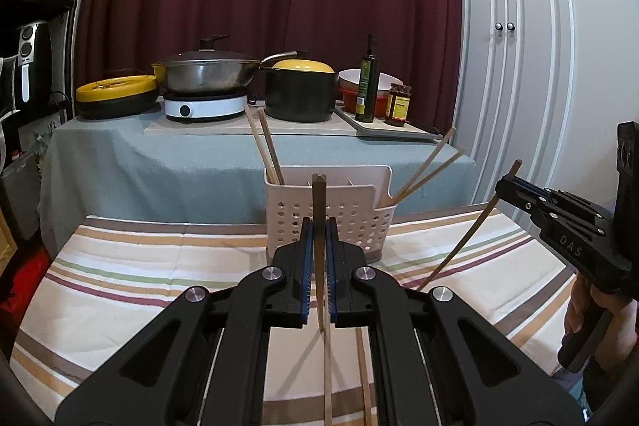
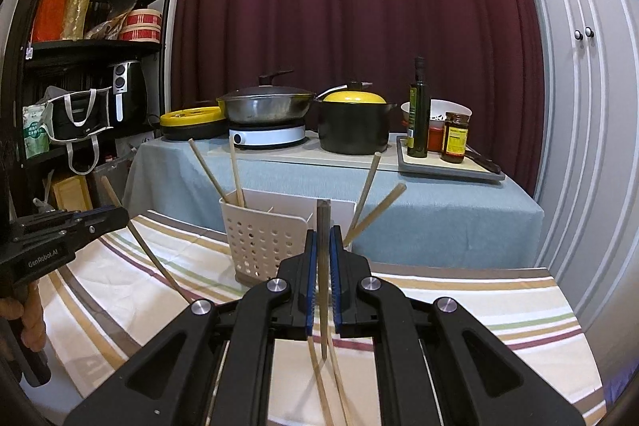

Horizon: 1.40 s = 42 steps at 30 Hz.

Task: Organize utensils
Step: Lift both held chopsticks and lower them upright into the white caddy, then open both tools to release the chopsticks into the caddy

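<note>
While the left gripper [image 1: 318, 226] pinches one upright chopstick [image 1: 319, 194], the right gripper [image 2: 323, 238] clamps another [image 2: 322, 222]. Both hover before the caddy [image 1: 295, 214] at the counter's [image 1: 159, 266] far edge, which holds four chopsticks.

Four chopsticks [image 2: 207, 168] stood in one white caddy [image 2: 263, 238]. Each gripper held one more chopstick, and perhaps two lay on the worktop [image 2: 499, 298], partly hidden.

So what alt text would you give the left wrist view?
Left tongs grip one chopstick upright before a white perforated utensil holder on a striped tablecloth. At right, the other tongs hold another chopstick.
</note>
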Each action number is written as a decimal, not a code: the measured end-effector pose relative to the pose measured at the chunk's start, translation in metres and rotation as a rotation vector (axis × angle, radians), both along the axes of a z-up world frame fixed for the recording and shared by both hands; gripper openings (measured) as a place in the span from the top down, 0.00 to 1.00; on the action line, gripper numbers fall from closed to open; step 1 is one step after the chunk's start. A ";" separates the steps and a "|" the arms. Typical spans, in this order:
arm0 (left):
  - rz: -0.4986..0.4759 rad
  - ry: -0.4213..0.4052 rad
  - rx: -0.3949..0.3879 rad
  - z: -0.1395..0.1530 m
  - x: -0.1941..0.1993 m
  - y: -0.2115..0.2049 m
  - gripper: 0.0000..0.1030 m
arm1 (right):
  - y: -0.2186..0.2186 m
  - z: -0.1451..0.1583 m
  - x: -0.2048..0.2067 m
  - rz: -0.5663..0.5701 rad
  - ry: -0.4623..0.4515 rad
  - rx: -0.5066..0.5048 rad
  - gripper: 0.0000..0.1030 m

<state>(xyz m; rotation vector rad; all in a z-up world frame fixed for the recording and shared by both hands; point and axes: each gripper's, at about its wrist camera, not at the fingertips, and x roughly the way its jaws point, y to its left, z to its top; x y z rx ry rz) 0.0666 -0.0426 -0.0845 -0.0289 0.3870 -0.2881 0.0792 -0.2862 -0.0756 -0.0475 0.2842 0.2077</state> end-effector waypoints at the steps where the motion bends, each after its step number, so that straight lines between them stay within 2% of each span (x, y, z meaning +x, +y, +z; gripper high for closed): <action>1: -0.001 0.000 -0.001 0.001 0.002 0.000 0.94 | 0.000 0.001 0.002 0.002 0.001 0.003 0.93; 9: -0.015 -0.040 -0.020 0.031 0.013 0.008 0.94 | -0.001 0.030 0.007 0.022 -0.049 0.018 0.93; 19: 0.018 -0.227 -0.025 0.096 0.025 0.006 0.94 | 0.001 0.088 0.014 0.062 -0.200 0.043 0.93; 22: 0.030 -0.265 -0.034 0.108 0.037 0.003 0.94 | 0.004 0.102 0.024 0.063 -0.247 0.044 0.93; 26: 0.055 -0.307 -0.030 0.119 0.054 -0.002 0.94 | 0.007 0.108 0.040 0.066 -0.260 0.058 0.93; 35: 0.074 -0.298 -0.028 0.113 0.095 -0.012 0.94 | 0.014 0.095 0.080 0.066 -0.220 0.077 0.93; 42: 0.058 -0.222 -0.004 0.082 0.120 -0.018 0.94 | 0.015 0.068 0.103 0.066 -0.146 0.081 0.93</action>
